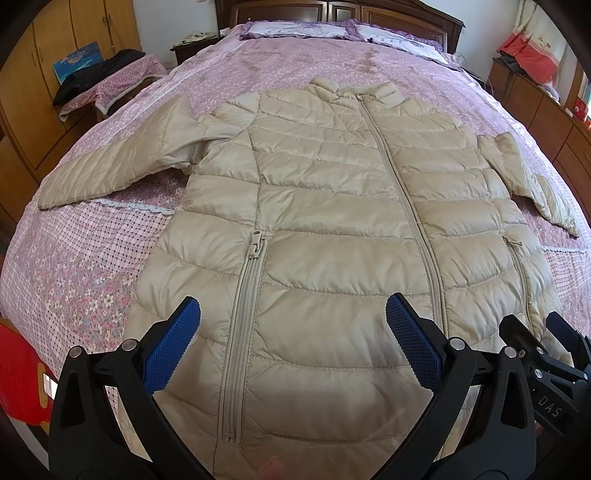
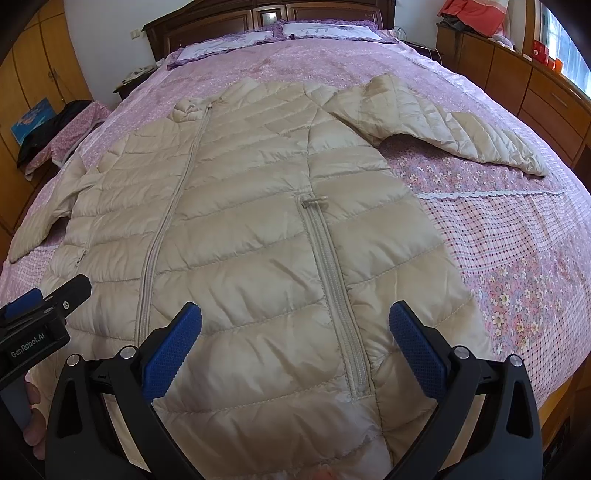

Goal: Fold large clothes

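A long beige quilted down jacket (image 1: 317, 206) lies flat, zipped and front up, on a pink floral bed, collar toward the headboard, both sleeves spread out to the sides. It also shows in the right wrist view (image 2: 251, 229). My left gripper (image 1: 293, 343) is open and empty, hovering over the lower left part of the jacket near its pocket zip (image 1: 243, 306). My right gripper (image 2: 295, 345) is open and empty over the lower right part, by the other pocket zip (image 2: 332, 280). Each gripper shows at the edge of the other's view.
The bed (image 1: 92, 258) has a pink floral and checked cover, with pillows (image 1: 295, 29) at a dark wooden headboard. A small table with dark clothes (image 1: 107, 74) stands at the left. Wooden wardrobes line the left; a low wooden cabinet (image 2: 535, 85) runs along the right.
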